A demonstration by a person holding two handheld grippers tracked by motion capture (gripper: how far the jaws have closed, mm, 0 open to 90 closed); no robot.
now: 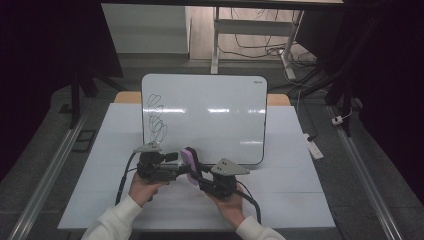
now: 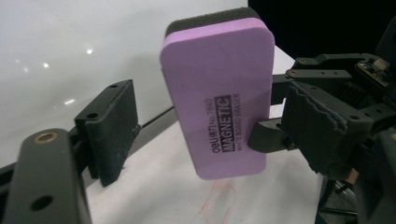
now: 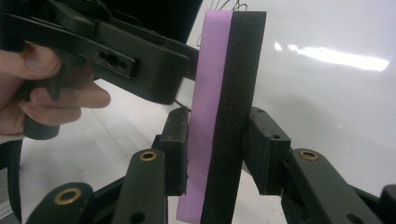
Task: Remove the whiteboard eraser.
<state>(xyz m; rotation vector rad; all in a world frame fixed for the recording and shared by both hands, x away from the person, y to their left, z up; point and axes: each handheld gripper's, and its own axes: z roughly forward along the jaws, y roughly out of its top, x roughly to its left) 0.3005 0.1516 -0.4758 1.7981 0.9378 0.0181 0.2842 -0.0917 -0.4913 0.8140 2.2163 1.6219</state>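
A purple whiteboard eraser (image 1: 189, 159) with a black felt side stands upright above the table's front middle. My right gripper (image 1: 194, 174) is shut on it; in the right gripper view the jaws press the eraser's (image 3: 224, 70) purple and black faces at its lower part. My left gripper (image 1: 179, 161) comes in from the left and is open. In the left gripper view its pads (image 2: 109, 130) stand on either side of the eraser (image 2: 219, 74) with gaps. A white whiteboard (image 1: 215, 115) lies behind, with black scribbles (image 1: 156, 117) at its left.
The white table (image 1: 290, 200) carries the board; its front edge is close under my hands. Metal rails (image 1: 55, 160) run along both sides on the floor. A desk frame and loose cables (image 1: 260, 47) lie beyond the far edge.
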